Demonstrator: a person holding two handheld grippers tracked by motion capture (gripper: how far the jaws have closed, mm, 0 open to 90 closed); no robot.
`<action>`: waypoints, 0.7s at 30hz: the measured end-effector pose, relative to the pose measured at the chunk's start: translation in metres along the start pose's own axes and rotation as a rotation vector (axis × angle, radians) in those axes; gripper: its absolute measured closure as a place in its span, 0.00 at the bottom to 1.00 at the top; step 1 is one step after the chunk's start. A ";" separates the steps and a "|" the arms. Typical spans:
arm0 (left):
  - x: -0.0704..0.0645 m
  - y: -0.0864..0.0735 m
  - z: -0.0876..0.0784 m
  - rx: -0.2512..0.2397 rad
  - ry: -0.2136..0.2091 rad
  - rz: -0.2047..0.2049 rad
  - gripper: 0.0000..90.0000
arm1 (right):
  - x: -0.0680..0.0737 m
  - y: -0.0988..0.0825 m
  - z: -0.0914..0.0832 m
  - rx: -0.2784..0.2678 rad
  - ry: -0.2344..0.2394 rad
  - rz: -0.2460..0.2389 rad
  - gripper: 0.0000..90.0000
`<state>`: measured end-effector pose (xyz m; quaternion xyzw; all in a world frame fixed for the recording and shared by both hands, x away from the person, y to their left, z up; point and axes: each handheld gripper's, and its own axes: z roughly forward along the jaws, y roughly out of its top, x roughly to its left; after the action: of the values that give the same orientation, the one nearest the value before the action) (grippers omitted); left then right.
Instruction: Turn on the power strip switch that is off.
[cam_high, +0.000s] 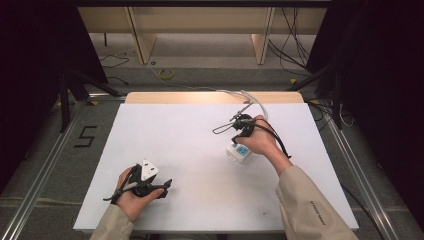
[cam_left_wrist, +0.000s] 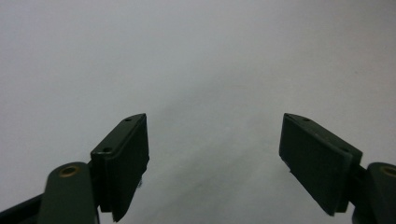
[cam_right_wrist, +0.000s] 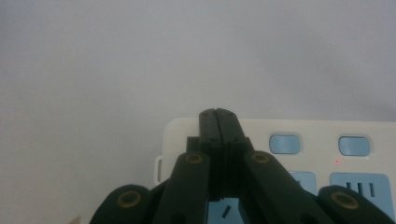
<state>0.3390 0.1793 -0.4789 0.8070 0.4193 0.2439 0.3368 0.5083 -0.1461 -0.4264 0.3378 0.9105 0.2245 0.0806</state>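
Your right gripper (cam_high: 239, 131) sits on the white power strip (cam_high: 240, 153) mid-table; your left gripper (cam_high: 150, 182) rests well left of that strip, nearer you.

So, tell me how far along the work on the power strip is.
Done: the right gripper, shut with nothing between its jaws, is over the white power strip. In hand: it seems aimed at the blue buttons. Left: unclear; the left gripper waits open over the table.
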 end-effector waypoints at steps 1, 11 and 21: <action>0.000 0.000 0.000 0.000 0.000 0.000 0.27 | 0.000 0.000 0.000 0.002 -0.001 -0.001 1.00; 0.000 0.000 0.000 0.000 -0.001 -0.001 0.27 | 0.001 0.001 0.006 0.013 -0.004 -0.003 1.00; 0.000 0.000 0.000 0.001 -0.001 -0.001 0.27 | 0.001 0.001 0.007 0.021 -0.018 -0.008 1.00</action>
<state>0.3389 0.1795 -0.4789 0.8070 0.4197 0.2433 0.3368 0.5101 -0.1426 -0.4319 0.3370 0.9134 0.2115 0.0864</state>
